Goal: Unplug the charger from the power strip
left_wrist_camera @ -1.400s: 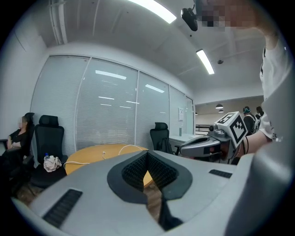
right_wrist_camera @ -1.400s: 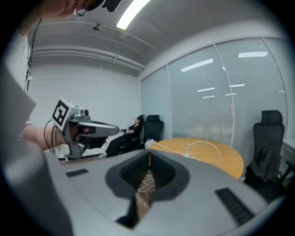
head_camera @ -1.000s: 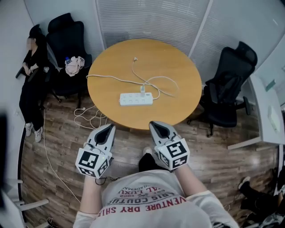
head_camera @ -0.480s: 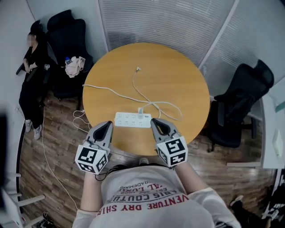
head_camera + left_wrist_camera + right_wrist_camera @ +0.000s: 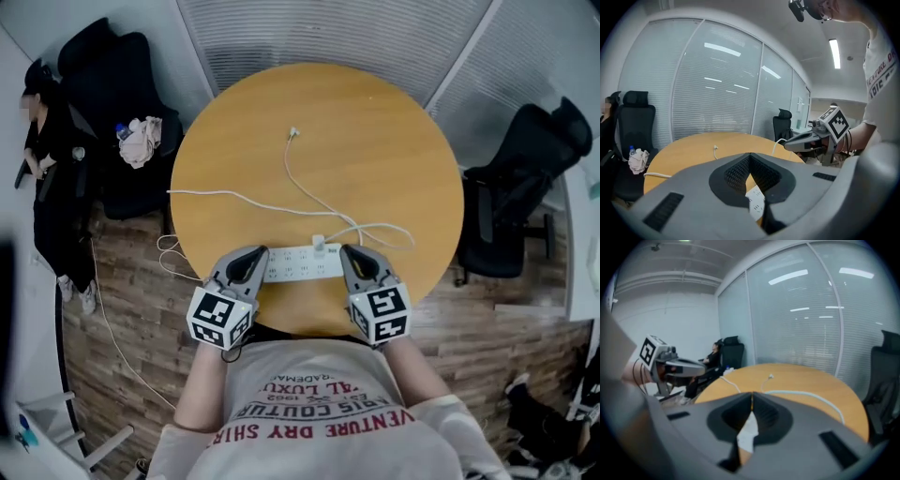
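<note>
A white power strip lies near the front edge of the round wooden table. A small white charger is plugged into it. Its thin cable loops right, then runs to a loose plug end mid-table. My left gripper is shut, its tips just left of the strip. My right gripper is shut, just right of the strip. Neither holds anything. In the left gripper view the shut tips sit over the strip. The right gripper view shows the same, tips over the strip.
The strip's thick cord runs off the table's left edge to a coil on the wood floor. Black office chairs stand at the left and right. A person sits at far left. Blinds close the back.
Both grippers have moved forward and down from in front of the table to its near edge, one on each side of the power strip. The table now looks closer.
</note>
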`<state>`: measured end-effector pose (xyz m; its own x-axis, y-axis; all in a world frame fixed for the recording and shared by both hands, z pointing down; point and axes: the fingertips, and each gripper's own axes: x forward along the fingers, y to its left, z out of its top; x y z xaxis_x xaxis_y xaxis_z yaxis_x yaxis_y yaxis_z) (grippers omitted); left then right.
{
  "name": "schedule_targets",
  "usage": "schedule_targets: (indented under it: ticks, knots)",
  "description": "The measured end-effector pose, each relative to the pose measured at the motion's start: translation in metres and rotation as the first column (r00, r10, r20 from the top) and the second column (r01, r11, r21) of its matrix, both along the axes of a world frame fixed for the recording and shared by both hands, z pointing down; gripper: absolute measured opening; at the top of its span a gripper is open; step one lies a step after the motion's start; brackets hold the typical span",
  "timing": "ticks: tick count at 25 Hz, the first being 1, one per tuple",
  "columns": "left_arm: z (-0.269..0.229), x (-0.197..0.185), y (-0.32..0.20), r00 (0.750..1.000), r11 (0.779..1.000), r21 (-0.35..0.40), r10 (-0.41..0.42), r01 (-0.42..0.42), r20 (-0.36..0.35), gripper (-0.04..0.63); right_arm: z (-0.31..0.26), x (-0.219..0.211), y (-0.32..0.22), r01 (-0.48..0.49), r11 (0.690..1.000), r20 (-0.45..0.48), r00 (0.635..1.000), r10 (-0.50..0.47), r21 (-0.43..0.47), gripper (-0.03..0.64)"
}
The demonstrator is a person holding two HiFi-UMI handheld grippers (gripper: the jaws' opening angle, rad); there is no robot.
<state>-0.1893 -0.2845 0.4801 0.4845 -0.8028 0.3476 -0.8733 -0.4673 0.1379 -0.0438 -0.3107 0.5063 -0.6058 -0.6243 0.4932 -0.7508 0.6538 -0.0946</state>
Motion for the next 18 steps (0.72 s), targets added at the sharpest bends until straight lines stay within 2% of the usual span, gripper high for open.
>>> schedule_targets:
  ticks: [3,5,8,10,15,18]
  knots:
    - [0.028,-0.001,-0.015,0.996,0.994,-0.054,0.092,-0.092,-0.009,0.031,0.018,-0.003,-0.005,-0.085,0.995,-0.027,0.996,0.084,-0.042,0.028]
    - [0.052,0.008,-0.015,0.983,0.979,-0.098,0.181,-0.181,-0.016,0.031,0.028,-0.003,-0.003,-0.123,0.990,-0.042,0.992,0.121,-0.072,0.028]
    - [0.095,0.028,-0.003,0.944,0.928,-0.183,0.329,-0.324,0.000,0.031,0.047,-0.002,0.007,-0.167,0.978,-0.066,0.985,0.160,-0.128,0.028]
    - [0.122,0.041,0.003,0.918,0.893,-0.239,0.396,-0.381,0.016,0.031,0.058,-0.001,0.012,-0.187,0.969,-0.086,0.981,0.175,-0.160,0.028]
    - [0.172,0.062,0.007,0.875,0.833,-0.340,0.482,-0.437,0.057,0.031,0.083,-0.001,0.021,-0.226,0.952,-0.118,0.972,0.205,-0.205,0.029]
    - [0.190,0.067,0.006,0.849,0.825,-0.367,0.508,-0.431,0.146,0.031,0.095,-0.002,0.026,-0.228,0.946,-0.130,0.971,0.202,-0.229,0.029]
